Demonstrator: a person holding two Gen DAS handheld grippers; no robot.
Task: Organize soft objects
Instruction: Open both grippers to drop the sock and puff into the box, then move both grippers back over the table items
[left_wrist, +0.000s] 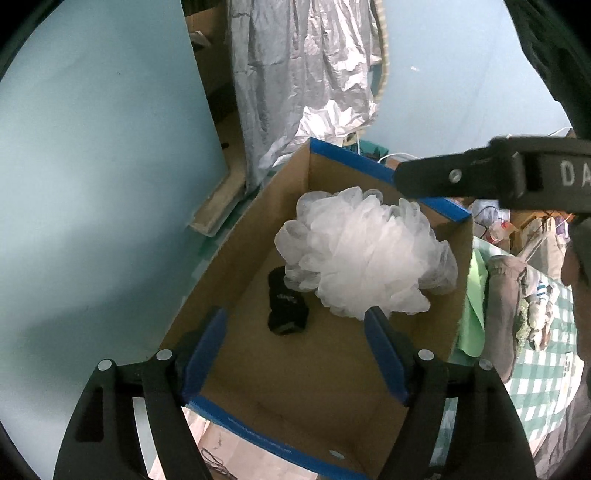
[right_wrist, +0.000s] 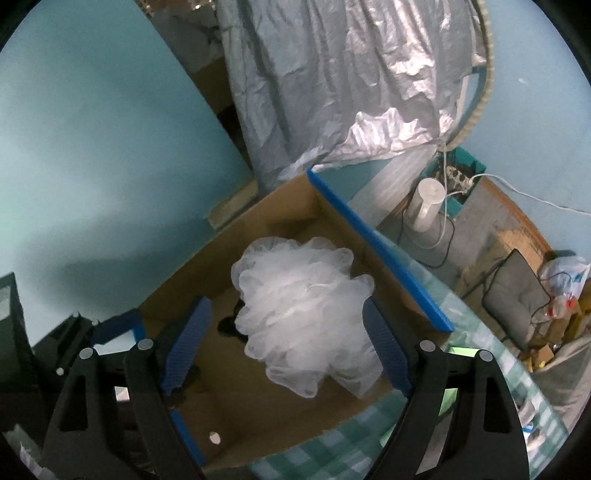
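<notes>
A white mesh bath pouf is inside an open cardboard box with a blue-taped rim. Beside it on the box floor lies a small black item. My left gripper hangs over the near end of the box, open and holding nothing; the pouf's lower edge is just at its right fingertip. In the right wrist view the pouf sits between the spread fingers of my right gripper, against the right pad and well clear of the left pad. That gripper is open above the box.
A light-blue wall stands along the box's left side, and a crinkled silver cover hangs behind. The box sits on a green checked cloth, with piled clothes to its right. A white cylinder, cables and a grey cushion lie beyond.
</notes>
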